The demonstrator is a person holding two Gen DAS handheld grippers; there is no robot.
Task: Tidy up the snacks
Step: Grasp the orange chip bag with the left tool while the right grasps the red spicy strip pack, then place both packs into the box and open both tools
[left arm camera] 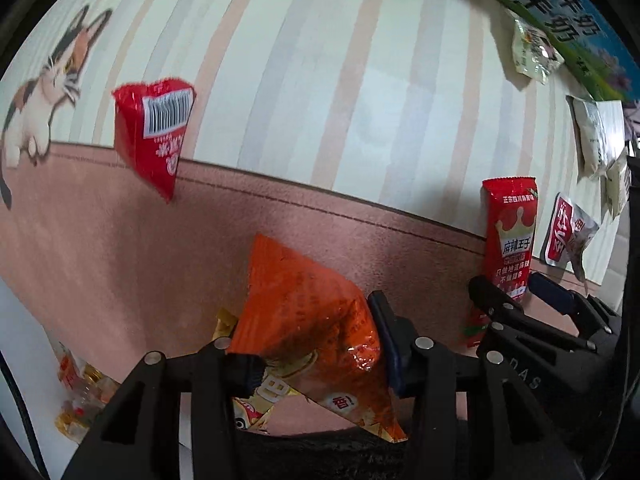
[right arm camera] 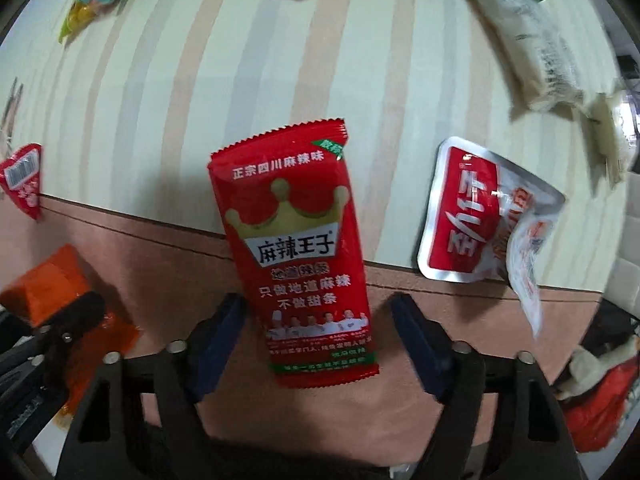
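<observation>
Over the pink border of the striped cloth-covered tabletop (right arm camera: 120, 92): left hand-held gripper (left arm camera: 316, 364) clamped on crinkled orange foil snack bag (left arm camera: 304, 312), lifted; right hand-held gripper (right arm camera: 316, 344) spread wide around flat red spicy-strip packet (right arm camera: 296, 256), not yet pinched. Probably mid-pickup; next, closing squarely on packet's lower end.

Red crown packet (right arm camera: 298, 268), frame centre: "正宗四川麻辣味", "麻辣王子", "只做地道麻辣 不做甜条" | orange packet (left arm camera: 312, 320), lower centre: "香!" | red packet (left arm camera: 154, 136), upper left: barcode, digits unreadable
</observation>
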